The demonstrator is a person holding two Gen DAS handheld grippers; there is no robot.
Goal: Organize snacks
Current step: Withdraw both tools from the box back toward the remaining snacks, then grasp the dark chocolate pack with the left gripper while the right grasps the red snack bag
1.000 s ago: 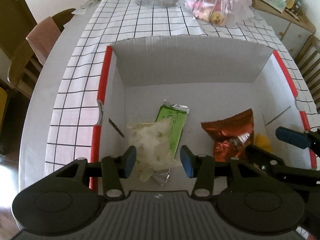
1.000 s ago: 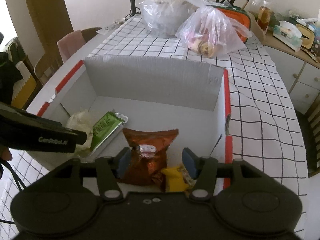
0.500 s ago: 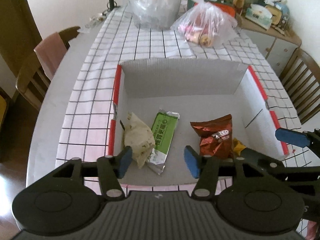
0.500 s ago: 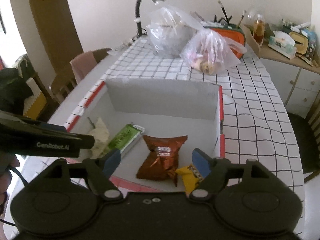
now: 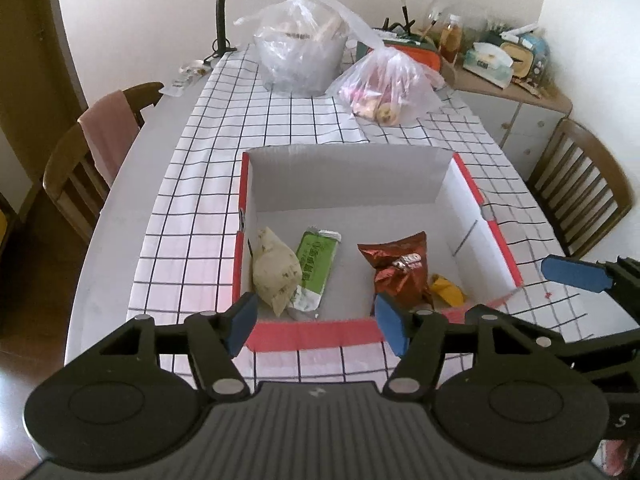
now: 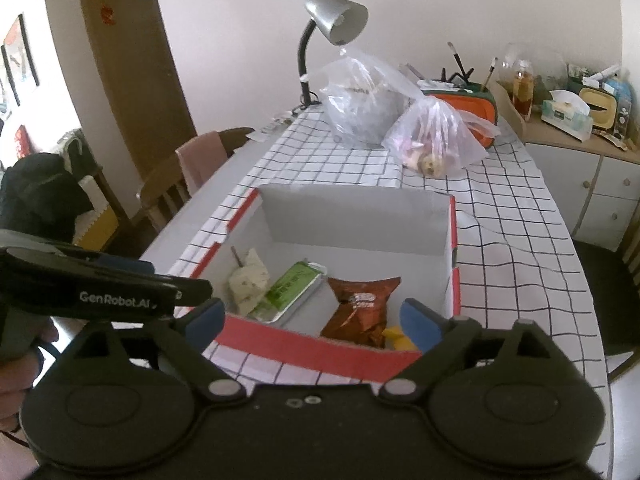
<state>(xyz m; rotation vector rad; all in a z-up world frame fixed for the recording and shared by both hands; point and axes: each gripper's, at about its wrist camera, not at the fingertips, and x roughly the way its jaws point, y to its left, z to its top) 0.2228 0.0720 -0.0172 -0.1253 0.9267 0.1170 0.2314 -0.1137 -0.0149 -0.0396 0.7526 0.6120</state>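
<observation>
A white cardboard box [image 5: 344, 180] with a red rim stands on the checked tablecloth. On its floor lie a pale snack bag [image 5: 276, 270], a green bar packet [image 5: 316, 264], a brown foil packet [image 5: 400, 272] and a small yellow packet [image 5: 448, 290]. My left gripper [image 5: 315, 325] hovers above the box's near rim, its jaws opening with nothing between them. My right gripper [image 6: 312, 322] hangs over the same rim, jaws opening wide and empty. In the right wrist view the box [image 6: 356, 216] holds the pale bag [image 6: 248, 280], green packet [image 6: 290, 286] and brown packet [image 6: 358, 308].
Two clear plastic bags [image 5: 300, 56] [image 5: 384, 88] and a desk lamp [image 6: 336, 20] stand at the table's far end. Wooden chairs flank the table, left [image 5: 92, 152] and right [image 5: 580, 188]. A cluttered sideboard [image 5: 512, 92] lies beyond.
Both grippers have drawn back and up out of the box and their jaws have widened. The pale bag and the brown packet, earlier between the fingers, now lie free on the box floor.
</observation>
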